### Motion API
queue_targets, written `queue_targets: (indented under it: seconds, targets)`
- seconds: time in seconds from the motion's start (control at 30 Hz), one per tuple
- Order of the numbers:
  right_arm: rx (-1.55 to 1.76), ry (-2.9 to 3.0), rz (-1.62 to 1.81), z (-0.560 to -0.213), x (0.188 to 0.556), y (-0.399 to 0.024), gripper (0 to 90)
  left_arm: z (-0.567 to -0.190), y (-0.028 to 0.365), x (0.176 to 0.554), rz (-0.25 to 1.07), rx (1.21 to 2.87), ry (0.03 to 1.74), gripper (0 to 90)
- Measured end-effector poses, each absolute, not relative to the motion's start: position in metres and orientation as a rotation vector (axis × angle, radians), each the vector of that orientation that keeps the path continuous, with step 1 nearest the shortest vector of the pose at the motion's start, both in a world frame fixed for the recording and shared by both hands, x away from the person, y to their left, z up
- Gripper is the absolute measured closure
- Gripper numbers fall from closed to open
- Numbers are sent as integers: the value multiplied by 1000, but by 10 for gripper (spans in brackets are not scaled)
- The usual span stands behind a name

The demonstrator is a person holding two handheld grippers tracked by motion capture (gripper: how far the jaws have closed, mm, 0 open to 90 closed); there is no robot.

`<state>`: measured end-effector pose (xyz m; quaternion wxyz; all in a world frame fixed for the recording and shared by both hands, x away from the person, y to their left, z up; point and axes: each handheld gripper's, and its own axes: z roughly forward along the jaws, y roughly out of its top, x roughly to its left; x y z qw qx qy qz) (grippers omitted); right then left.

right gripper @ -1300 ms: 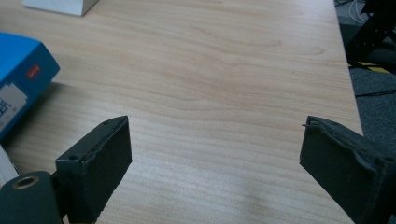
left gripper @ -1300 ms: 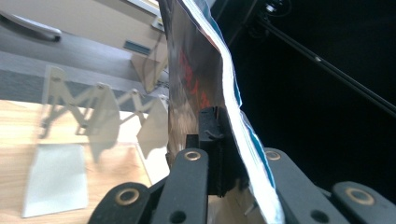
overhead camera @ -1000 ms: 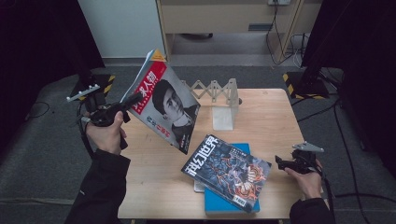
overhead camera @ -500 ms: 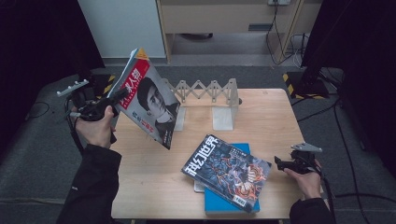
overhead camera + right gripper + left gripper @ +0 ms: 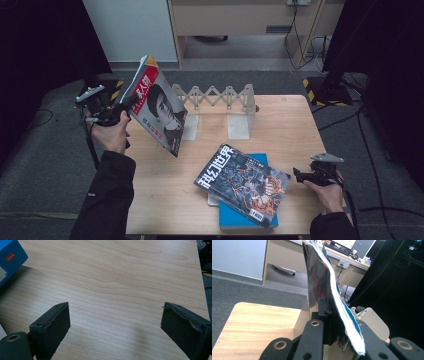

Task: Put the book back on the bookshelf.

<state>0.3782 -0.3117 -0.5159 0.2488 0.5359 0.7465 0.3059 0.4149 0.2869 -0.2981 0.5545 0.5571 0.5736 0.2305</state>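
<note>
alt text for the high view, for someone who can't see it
A person's left gripper holds a red-and-white magazine tilted in the air above the left end of a wooden table. A dark-covered magazine lies on a blue book nearer the right gripper, with a folding rack at the back.

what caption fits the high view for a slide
Left gripper lifts a magazine off the table; right gripper rests open.

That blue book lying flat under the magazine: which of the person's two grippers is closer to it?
The right. The right gripper hovers open just beside the blue book, near the table's right edge. The left gripper is up off the far left side, shut on a red-covered magazine.
</note>
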Motion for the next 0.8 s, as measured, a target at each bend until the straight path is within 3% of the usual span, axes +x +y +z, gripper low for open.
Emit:
queue_targets:
  seconds: [0.23,0.8]
  targets:
    - [1446,2044,827,-516,378,-311,90,-311,269,428,607,1354,1356,858]
    - [1449,2087,814,-521,379,-306,91,-344,259,436,589,1383,1368,853]
